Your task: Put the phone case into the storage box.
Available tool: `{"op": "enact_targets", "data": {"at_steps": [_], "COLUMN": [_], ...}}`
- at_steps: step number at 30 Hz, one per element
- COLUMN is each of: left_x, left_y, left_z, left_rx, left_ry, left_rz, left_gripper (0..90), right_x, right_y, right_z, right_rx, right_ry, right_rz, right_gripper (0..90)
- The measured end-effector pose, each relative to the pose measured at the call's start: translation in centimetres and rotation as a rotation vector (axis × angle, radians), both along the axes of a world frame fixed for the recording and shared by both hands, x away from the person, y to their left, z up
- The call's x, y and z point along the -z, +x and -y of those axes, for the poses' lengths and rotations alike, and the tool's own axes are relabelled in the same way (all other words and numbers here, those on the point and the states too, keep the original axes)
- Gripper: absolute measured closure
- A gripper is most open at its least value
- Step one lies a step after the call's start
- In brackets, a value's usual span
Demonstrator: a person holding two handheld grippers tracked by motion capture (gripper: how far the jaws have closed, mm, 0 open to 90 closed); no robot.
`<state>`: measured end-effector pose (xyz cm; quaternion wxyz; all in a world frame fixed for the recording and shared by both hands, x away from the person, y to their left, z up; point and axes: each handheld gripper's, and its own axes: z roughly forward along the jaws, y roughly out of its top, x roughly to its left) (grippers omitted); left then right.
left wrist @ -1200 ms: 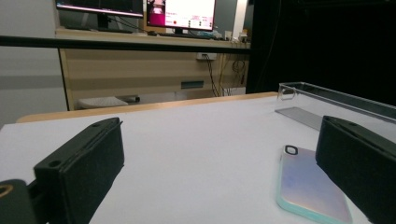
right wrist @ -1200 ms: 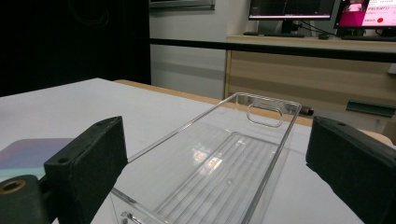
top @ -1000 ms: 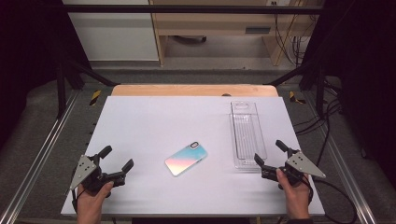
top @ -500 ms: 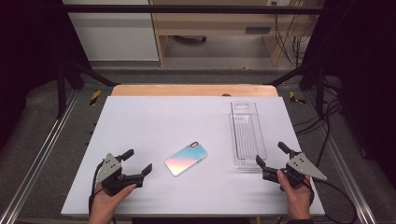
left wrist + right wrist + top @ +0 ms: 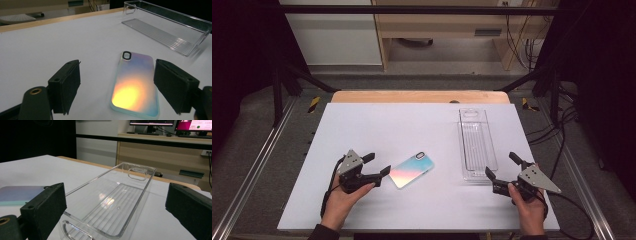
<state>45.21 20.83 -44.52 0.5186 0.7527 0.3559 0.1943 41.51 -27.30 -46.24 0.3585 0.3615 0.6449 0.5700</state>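
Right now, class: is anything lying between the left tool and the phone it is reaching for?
Nothing visible. The left tool sits at the phone, only bare white table around; its jaws have just been closing, not yet gripping.

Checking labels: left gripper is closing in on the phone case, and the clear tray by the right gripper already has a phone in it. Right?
Not quite. The clear tray is empty, as the right gripper view shows. The rest holds: the left gripper, jaws just closing, nears the phone case, and the tray lies by the right gripper.

Counter (image 5: pixel 422 125) lit bright from overhead, room around it dark. Warm glare on phone case (image 5: pixel 135 85); clear tray (image 5: pixel 117 202) glints. High view soft, slightly grainy.
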Motion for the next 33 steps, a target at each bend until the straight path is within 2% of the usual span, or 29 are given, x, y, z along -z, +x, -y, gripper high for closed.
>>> {"op": "enact_targets", "data": {"at_steps": [1,2,4,6,10,13,15,24,28,33], "left_x": [0.0,-0.3,-0.5,-0.8,-1.4,-1.6,-1.8,-2.6,-2.5,-2.2], "left_y": [0.0,0.5,0.9,1.3,2.0,2.3,2.7,4.2,5.0,5.9], "left_z": [0.0,0.5,0.9,1.4,2.3,2.7,3.3,4.0,4.4,4.8], "left_rx": [0.000,0.013,0.019,0.029,0.052,0.058,0.066,0.083,0.077,0.062], "left_ry": [0.000,0.024,0.036,0.067,0.105,0.118,0.149,0.192,0.211,0.229], "left_rz": [0.000,-0.018,-0.030,-0.042,-0.058,-0.067,-0.070,-0.099,-0.112,-0.120], "left_gripper": [23.4,25.5,29.1,34.1,44.7,53.6,57.4,77.5,84.0,87.5], "right_x": [0.0,0.0,0.0,0.0,0.0,0.0,0.0,0.0,0.0,0.0], "right_y": [0.0,0.0,0.0,0.0,0.0,0.0,0.0,-0.1,-0.1,-0.1], "right_z": [0.0,0.0,0.0,-0.1,-0.1,-0.2,-0.2,-0.4,-0.5,-0.6], "right_rx": [-0.002,-0.002,-0.002,-0.002,-0.004,-0.005,-0.004,-0.012,-0.017,-0.019], "right_ry": [-0.001,-0.002,-0.001,-0.001,-0.004,-0.008,-0.006,-0.008,-0.012,-0.017], "right_rz": [0.001,0.003,0.004,0.002,0.002,0.001,0.002,-0.004,-0.006,-0.006], "right_gripper": [3.6,3.6,3.6,3.6,3.5,3.5,3.4,3.4,3.4,3.4]}}
